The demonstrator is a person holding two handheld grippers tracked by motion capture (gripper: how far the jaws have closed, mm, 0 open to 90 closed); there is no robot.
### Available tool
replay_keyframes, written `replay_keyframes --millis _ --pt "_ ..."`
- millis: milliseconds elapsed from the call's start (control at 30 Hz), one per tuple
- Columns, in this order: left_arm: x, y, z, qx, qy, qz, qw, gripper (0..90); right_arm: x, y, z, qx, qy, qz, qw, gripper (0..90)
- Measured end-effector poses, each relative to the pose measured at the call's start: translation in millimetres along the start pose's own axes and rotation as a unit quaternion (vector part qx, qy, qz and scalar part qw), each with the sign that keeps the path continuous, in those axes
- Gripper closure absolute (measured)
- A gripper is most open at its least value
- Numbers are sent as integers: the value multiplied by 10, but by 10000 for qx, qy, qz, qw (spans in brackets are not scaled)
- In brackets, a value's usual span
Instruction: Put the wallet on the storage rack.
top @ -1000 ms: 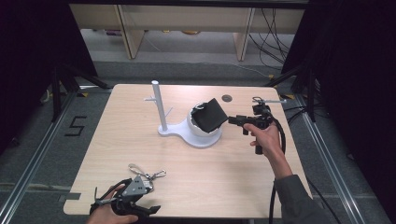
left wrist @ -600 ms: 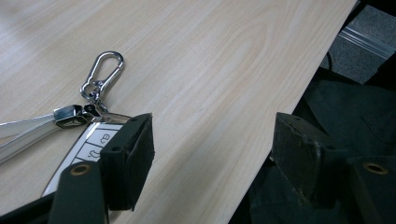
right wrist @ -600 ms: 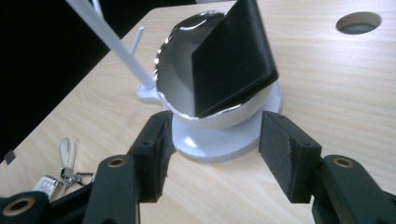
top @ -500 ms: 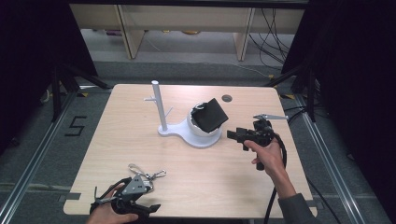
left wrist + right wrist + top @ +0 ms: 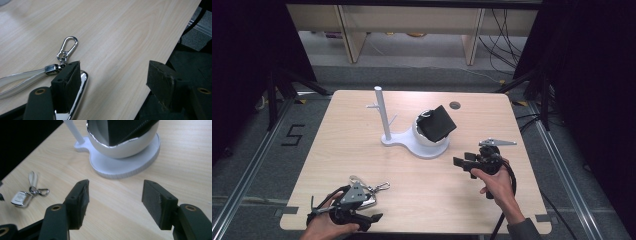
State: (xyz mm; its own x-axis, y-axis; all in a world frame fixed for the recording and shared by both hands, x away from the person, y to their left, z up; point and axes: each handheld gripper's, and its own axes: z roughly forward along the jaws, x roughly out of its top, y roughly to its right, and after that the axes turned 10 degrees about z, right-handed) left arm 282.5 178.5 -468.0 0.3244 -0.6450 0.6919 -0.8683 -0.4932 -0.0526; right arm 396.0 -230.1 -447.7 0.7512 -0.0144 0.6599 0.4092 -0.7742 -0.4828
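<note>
A person works two tools at a wooden table (image 5: pixel 362 150). The left hand-held gripper (image 5: pixel 362 220) lies at the near left corner, jaws apart with nothing pressed between them; the left gripper view shows what the high view blurs: a chrome key fob (image 5: pixel 75 100) right against one jaw, its metal snap clip (image 5: pixel 67 48) and pale strap (image 5: pixel 22 80) lying flat on the wood, and the other jaw hanging past the table's edge. The right hand-held gripper (image 5: pixel 460 164) hovers near the right side, its jaws just opened wider and bare wood between them. The right gripper view looks along them at the white stand (image 5: pixel 125 165) just ahead, whose bowl (image 5: pixel 120 145) holds a tilted black box (image 5: pixel 127 130). The high view alone shows the stand's upright post (image 5: pixel 382 112), a round hole (image 5: pixel 455 105) in the table and the wooden shelves (image 5: pixel 412 20) beyond. Nothing lies between the fob and the stand.
</note>
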Motion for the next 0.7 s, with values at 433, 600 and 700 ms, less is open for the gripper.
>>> replay_keyframes --millis 433,600,700 --pt "93 -310 -13 200 -199 -17 9996 261 -345 -102 29 -42 -225 -300 9993 358" --pt "135 -439 30 148 -581 31 9982 264 -430 -87 30 -9 -345 -340 9988 358" --pt "179 -489 86 210 -784 239 9964 272 -462 -91 21 -36 -395 -393 9984 359"
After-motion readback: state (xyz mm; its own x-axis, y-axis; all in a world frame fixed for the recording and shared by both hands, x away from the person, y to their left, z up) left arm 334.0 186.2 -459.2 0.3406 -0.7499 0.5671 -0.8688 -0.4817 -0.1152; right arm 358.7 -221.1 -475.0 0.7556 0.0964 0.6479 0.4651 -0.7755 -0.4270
